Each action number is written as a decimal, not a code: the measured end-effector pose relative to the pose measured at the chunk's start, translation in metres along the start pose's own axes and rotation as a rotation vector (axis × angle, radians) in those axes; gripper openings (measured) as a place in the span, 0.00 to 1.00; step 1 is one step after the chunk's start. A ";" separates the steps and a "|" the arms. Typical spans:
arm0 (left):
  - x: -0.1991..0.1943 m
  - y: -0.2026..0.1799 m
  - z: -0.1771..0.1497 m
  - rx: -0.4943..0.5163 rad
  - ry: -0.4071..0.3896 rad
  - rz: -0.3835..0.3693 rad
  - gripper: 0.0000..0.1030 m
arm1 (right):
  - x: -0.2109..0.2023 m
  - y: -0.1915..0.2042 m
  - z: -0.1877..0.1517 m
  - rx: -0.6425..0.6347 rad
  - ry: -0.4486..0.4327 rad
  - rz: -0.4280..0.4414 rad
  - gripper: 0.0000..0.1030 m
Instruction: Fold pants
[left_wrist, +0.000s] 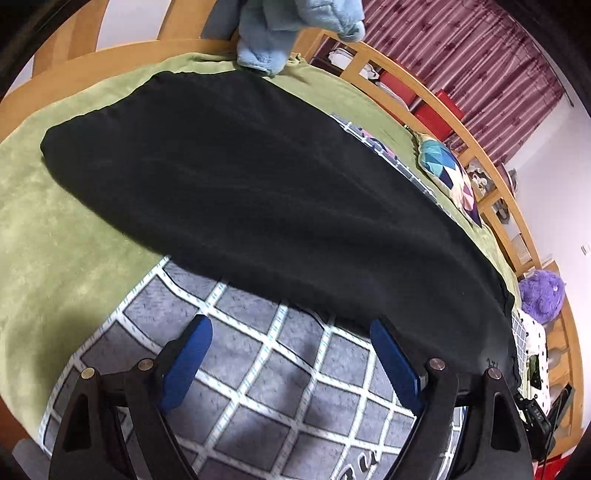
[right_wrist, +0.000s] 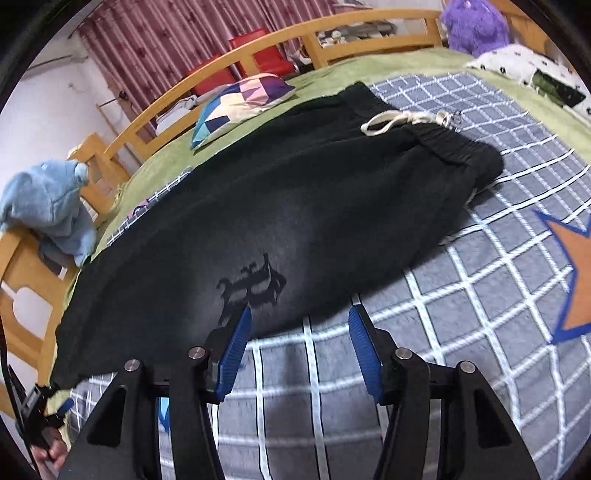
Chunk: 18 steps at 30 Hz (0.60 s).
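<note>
The black pants (left_wrist: 258, 192) lie flat and lengthwise on the bed, folded leg on leg. In the right wrist view the pants (right_wrist: 295, 206) show a dark printed logo (right_wrist: 251, 291) near me and the waistband with a cream drawstring (right_wrist: 402, 122) at the far right. My left gripper (left_wrist: 291, 325) is open and empty, just short of the pants' near edge. My right gripper (right_wrist: 300, 314) is open and empty, its left fingertip (right_wrist: 243, 317) at the pants' near edge by the logo. The left gripper also shows at the lower left of the right wrist view (right_wrist: 40, 410).
A grey checked blanket (left_wrist: 258, 387) lies on a green bed cover (left_wrist: 55, 240). A patchwork pillow (right_wrist: 243, 99), a blue garment on the bed frame (right_wrist: 48, 206), a purple plush toy (right_wrist: 474, 26) and a wooden bed rail (left_wrist: 454, 122) surround the bed.
</note>
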<state>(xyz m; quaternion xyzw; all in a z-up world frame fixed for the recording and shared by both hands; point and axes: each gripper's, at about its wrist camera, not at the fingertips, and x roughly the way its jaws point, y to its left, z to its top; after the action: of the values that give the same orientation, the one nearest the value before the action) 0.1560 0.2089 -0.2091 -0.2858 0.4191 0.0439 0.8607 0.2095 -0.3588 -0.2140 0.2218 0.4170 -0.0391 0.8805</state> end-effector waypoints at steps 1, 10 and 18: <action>0.003 0.002 0.003 -0.010 -0.004 0.009 0.84 | 0.009 0.000 0.003 0.002 0.012 -0.017 0.53; 0.031 0.015 0.031 -0.122 -0.015 0.025 0.66 | 0.053 -0.015 0.018 0.111 0.059 0.016 0.49; 0.032 0.021 0.067 -0.172 -0.035 0.117 0.09 | 0.040 -0.002 0.040 0.074 0.015 0.042 0.16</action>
<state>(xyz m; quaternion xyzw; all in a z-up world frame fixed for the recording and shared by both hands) 0.2166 0.2567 -0.2100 -0.3327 0.4148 0.1350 0.8361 0.2635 -0.3729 -0.2233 0.2631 0.4173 -0.0341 0.8692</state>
